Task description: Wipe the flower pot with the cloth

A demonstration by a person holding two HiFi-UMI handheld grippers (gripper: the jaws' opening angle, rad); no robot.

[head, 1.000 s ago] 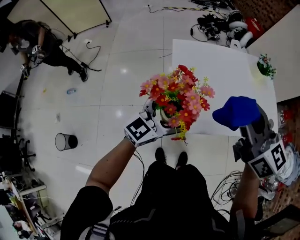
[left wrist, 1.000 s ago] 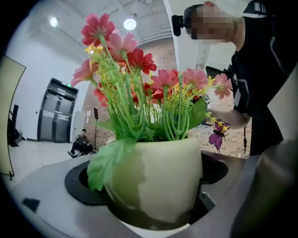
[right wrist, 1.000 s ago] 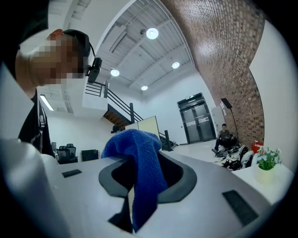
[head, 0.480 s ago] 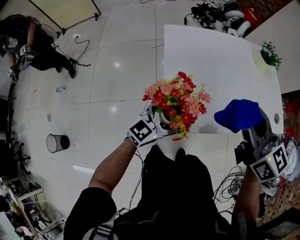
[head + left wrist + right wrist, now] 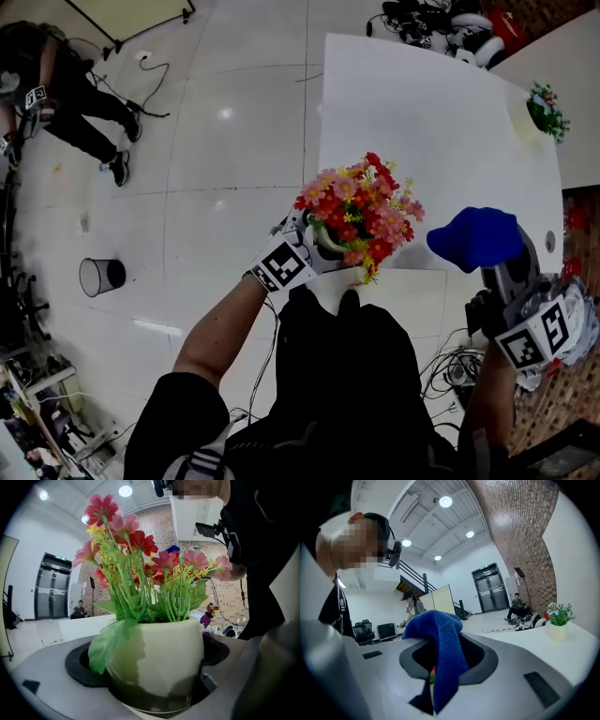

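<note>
My left gripper [image 5: 309, 246] is shut on a cream flower pot [image 5: 327, 240] that holds red, pink and yellow flowers [image 5: 361, 206], lifted near the white table's front edge. In the left gripper view the pot [image 5: 157, 656] fills the space between the jaws, with green stems above it. A blue cloth [image 5: 476, 237] is bunched in my right gripper [image 5: 499, 258], which is shut on it, to the right of the flowers and apart from them. The cloth [image 5: 440, 644] hangs over the jaws in the right gripper view.
The white table [image 5: 441, 122] stretches away ahead. A second small potted plant [image 5: 542, 109] stands at its far right corner. A black bin [image 5: 101, 276] is on the floor at left, another person [image 5: 56, 94] stands far left, and cables lie by my feet.
The view has shifted so the table sits closer. The pot and flowers have stayed in my left gripper and the cloth in my right, both held at about the same spacing.
</note>
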